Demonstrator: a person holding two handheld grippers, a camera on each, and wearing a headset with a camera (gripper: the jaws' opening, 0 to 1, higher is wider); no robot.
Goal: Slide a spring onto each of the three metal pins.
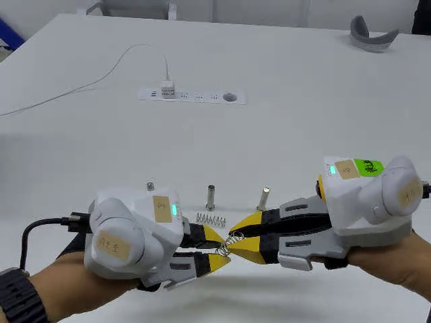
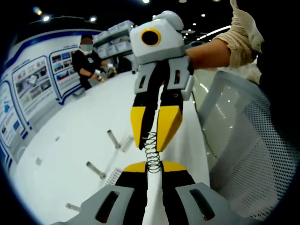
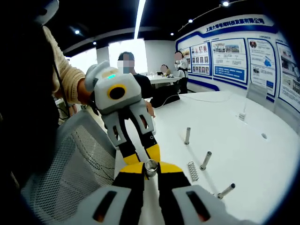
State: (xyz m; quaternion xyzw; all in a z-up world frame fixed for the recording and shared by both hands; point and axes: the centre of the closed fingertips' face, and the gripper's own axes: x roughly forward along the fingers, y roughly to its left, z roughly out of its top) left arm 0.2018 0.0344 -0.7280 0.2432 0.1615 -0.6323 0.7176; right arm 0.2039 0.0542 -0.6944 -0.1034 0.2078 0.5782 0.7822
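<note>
Low over the table's near edge, my left gripper (image 1: pixel 221 250) and right gripper (image 1: pixel 236 241) meet tip to tip. Each is shut on one end of a small steel spring (image 1: pixel 229 245). In the left gripper view the spring (image 2: pixel 152 152) runs from my own yellow jaws (image 2: pixel 152 165) up into the right gripper (image 2: pixel 151 140). The right gripper view shows it end-on (image 3: pixel 150 167). Three metal pins (image 1: pixel 150 186) (image 1: pixel 211 197) (image 1: pixel 263 198) stand bare in a row just beyond the tips. A loose spring (image 1: pixel 211 219) lies in front of the middle pin.
A white power strip (image 1: pixel 192 95) with a plug and a trailing cable lies further back on the white table (image 1: pixel 303 134). A grey curved object (image 1: pixel 370 35) sits at the far right. A mesh chair (image 2: pixel 243 140) stands beside the table, and people stand in the background.
</note>
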